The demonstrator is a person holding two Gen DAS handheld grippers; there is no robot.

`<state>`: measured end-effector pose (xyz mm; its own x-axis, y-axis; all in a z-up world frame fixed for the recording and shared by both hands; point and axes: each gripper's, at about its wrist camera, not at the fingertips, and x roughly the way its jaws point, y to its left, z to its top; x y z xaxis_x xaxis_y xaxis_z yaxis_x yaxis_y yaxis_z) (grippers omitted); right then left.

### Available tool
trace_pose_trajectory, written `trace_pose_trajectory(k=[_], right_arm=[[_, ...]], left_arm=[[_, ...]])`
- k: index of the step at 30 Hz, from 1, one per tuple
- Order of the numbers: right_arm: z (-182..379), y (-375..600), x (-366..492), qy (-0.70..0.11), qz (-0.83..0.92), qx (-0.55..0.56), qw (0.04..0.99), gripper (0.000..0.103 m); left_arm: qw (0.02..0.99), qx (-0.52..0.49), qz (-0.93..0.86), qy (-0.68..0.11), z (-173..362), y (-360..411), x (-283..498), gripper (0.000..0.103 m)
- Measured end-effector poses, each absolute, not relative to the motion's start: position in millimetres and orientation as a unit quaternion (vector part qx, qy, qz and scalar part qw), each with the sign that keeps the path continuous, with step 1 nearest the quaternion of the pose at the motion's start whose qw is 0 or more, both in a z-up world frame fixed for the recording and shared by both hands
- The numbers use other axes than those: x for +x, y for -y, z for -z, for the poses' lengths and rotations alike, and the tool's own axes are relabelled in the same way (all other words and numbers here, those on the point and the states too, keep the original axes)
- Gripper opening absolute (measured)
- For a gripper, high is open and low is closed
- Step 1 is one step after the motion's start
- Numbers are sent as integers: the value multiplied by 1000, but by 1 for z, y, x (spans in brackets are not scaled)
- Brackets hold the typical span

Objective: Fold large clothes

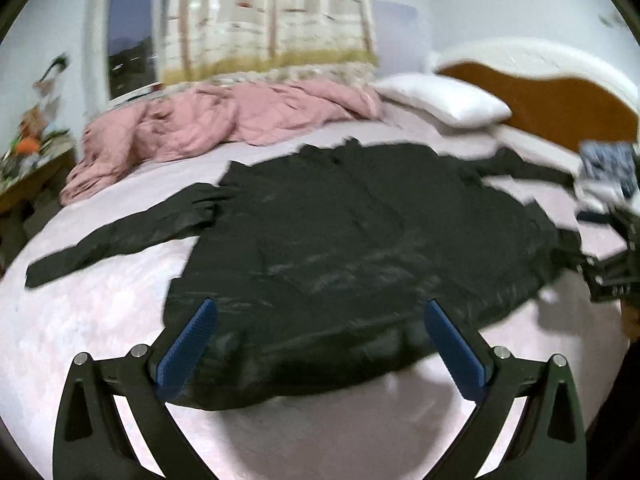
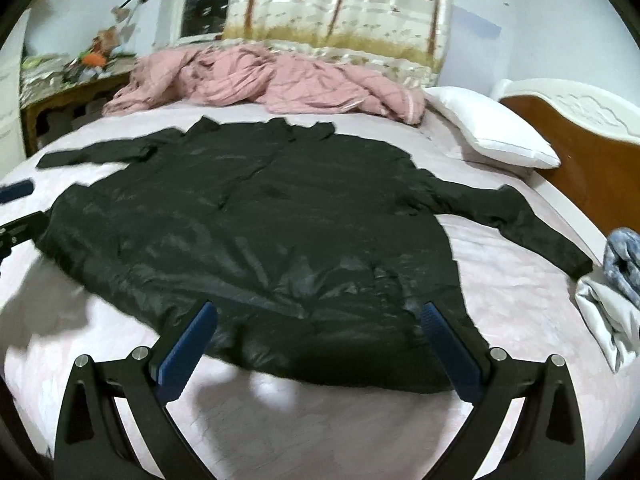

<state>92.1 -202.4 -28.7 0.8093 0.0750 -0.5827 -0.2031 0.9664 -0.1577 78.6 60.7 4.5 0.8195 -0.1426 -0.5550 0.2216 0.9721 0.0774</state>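
A large black padded jacket (image 1: 352,240) lies spread flat on the pale pink bed sheet (image 1: 100,320), sleeves stretched out to both sides. My left gripper (image 1: 320,312) hovers open over its near hem, blue pads wide apart, nothing between them. In the right wrist view the same jacket (image 2: 260,232) fills the middle of the bed, collar toward the far side. My right gripper (image 2: 316,312) is open above the hem too, holding nothing. The right gripper (image 1: 612,264) shows at the right edge of the left view; the left gripper (image 2: 16,208) shows at the left edge of the right view.
A crumpled pink quilt (image 2: 260,80) lies along the far side of the bed, with a white pillow (image 2: 492,132) by the wooden headboard (image 2: 580,152). Folded clothes (image 2: 616,288) sit at the right edge. A cluttered side table (image 2: 68,80) stands at the far left.
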Motion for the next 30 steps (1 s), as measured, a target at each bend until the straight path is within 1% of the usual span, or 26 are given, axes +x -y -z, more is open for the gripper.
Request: trace_pose_trajectory(k=[2,4,12,14,16,18,23,27,30], right_arm=[[32,196,90,-307,-86,-120,940,103],[38,191,87,-313,-100,-131,935,103],[63,158,87,-341,-130,-203,909,103],[69,153,89,-348,-128,-203,906,103],[76,146,95,-362,-133,-203,900,103],[80,143,99,-358,-113,-218,901,103],[81,153,116,-360,-63,-213,906,103],[80,167,122,-365,-59,-196,908,103],[78,177,127,-366,-42,-196,909,103]], left_arm=[[940,102,108,-307,2,-49,80,103],[937,128,102,-308,8,-39,78,103],[906,182,104,-369,40,-18,86,103],[894,187,104,-394,49,-14,91,103],[893,200,97,-392,51,-10,91,103],[896,209,81,-384,51,-10,94,103],[900,207,29,-382,56,-27,108,103],[903,158,21,-399,57,-52,120,103],[907,149,-15,-395,56,-65,124,103]])
